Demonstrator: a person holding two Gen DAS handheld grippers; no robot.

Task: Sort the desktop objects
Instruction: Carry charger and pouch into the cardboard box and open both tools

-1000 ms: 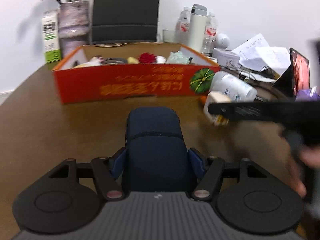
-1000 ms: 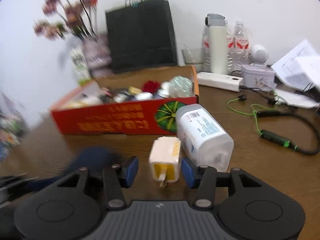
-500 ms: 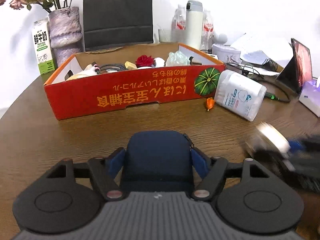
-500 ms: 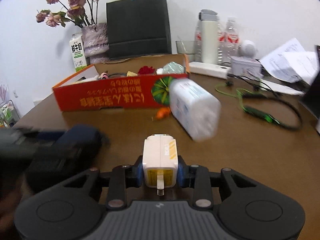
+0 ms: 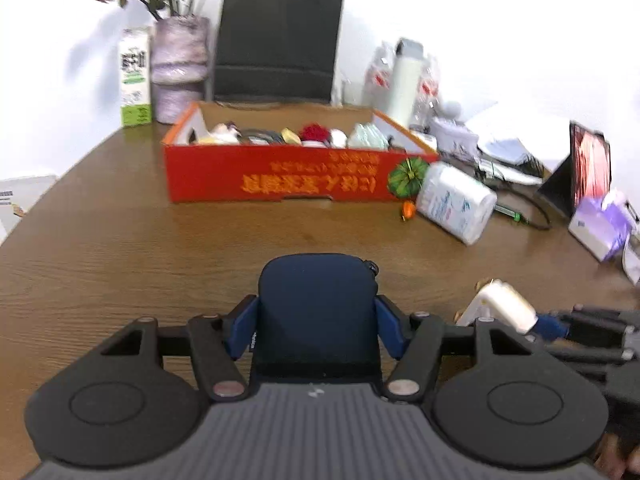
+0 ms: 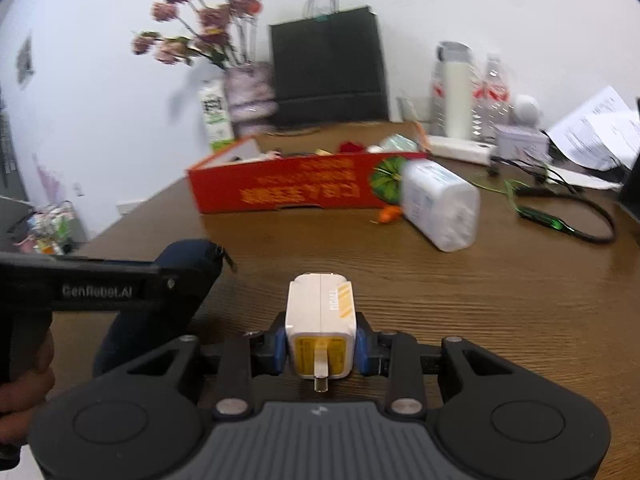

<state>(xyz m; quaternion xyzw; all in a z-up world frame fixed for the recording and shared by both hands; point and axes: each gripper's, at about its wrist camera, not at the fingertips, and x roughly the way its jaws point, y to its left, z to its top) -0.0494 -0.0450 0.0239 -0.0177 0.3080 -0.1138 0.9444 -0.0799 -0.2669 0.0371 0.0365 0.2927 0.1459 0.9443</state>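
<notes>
While the left tool is closing around the navy pouch, the right tool clamps the white charger.

The pouch is solid navy blue, and the charger plug is white with a yellow end face and a yellow-striped side label. The cardboard box is red with orange lettering and a green pumpkin print at one corner. The table is brown wood grain; the wipes canister is white with pale blue print.
</notes>
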